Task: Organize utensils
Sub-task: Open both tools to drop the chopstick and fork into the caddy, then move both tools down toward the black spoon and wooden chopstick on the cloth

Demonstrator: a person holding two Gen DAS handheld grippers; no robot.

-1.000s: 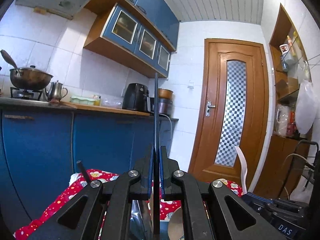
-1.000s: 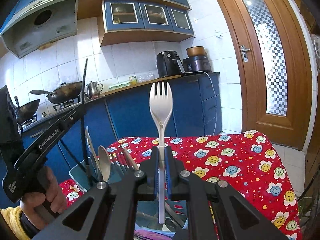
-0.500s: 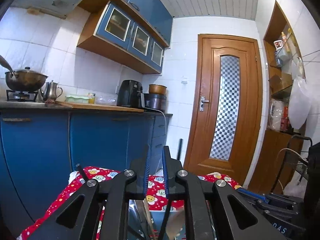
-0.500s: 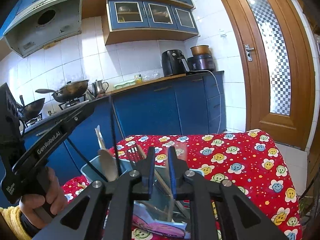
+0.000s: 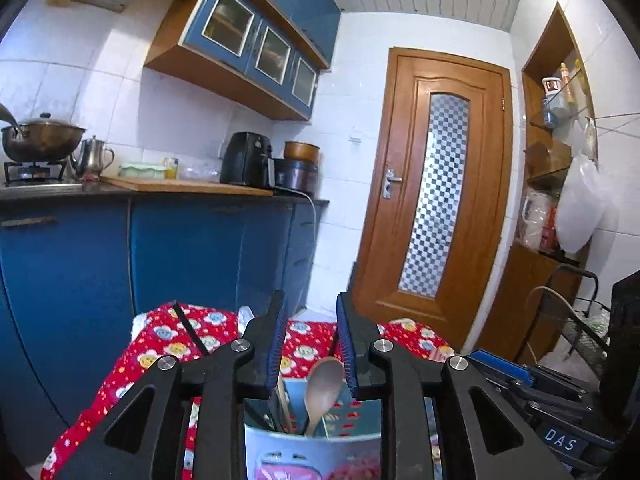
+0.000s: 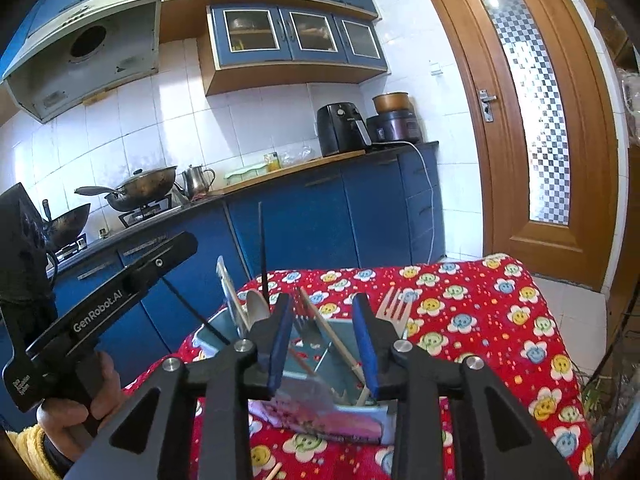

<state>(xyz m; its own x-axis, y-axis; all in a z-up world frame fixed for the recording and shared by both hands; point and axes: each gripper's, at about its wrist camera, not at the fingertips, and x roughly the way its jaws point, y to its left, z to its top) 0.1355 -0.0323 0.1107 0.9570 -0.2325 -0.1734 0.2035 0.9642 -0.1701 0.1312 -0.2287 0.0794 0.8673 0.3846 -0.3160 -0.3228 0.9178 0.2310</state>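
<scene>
Two handheld grippers above a utensil holder [image 6: 340, 364] standing on a table with a red flower-print tablecloth [image 6: 480, 320]; all places are given from the holder.

Left gripper [image 5: 311, 344]: held above the holder's near side, pointing slightly downward toward the blue base cabinets [image 5: 180, 256]. Its blue-padded jaws are spreading and nothing lies between them. In the right wrist view its black body reaches in from the left, carried by a hand [image 6: 76, 404] wrapped around the grip, with a yellow sleeve [image 6: 24, 444] at the wrist.

Right gripper [image 6: 323, 340]: poised over the holder's near rim, angled a little more downward. Its jaws are also spreading, and the pads press on nothing; the utensils seen in the gap stand behind it, inside the holder.

Contents of the holder: a wooden spoon [image 5: 323, 388], bowl up, in the left wrist view; in the right wrist view a metal fork [image 6: 305, 316], a wooden chopstick [image 6: 332, 340] leaning across, a metal spoon [image 6: 258, 308] and a thin black chopstick [image 6: 262, 256] standing tallest. A pale fork [image 6: 396, 314] rises at the holder's right side; whether it stands in a separate compartment cannot be told, since the right finger hides its base.

Beyond the holder: a wok [image 6: 148, 186] on the stove and a black air fryer [image 6: 342, 128] on the worktop.
</scene>
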